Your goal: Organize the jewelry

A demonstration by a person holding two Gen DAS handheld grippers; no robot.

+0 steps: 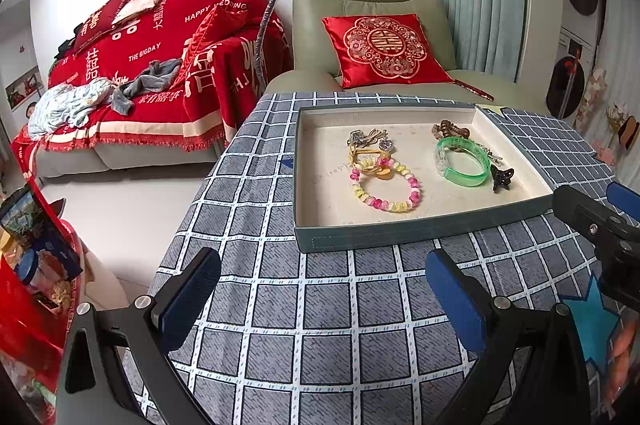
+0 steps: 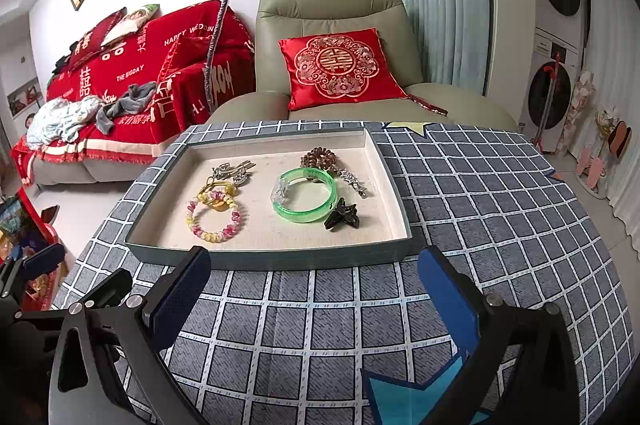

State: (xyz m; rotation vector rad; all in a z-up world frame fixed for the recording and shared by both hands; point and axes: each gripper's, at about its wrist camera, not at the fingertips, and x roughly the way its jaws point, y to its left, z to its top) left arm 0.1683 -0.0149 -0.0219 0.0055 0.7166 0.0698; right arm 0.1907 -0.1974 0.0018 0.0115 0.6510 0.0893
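Nearest the lens, the left tool hangs over the checked cloth of the table, its two blue-padded fingers spread wide with nothing between them; the right tool is likewise wide open and empty, just short of the tray's near wall; a blue star mark lies on the cloth beneath its right finger. Shallow grey tray with pale lining, set toward the far edge of the table, holding all the jewelry: pink-and-yellow bead bracelet in the near left part, touching a yellow hair tie; silver pieces toward the far left corner; green bangle right of centre; black claw clip touching the bangle's near right side; brown coil tie and a silver chain behind the bangle. Beyond the table's far edge, an armchair with a red cushion; to the left, a sofa under a red throw.
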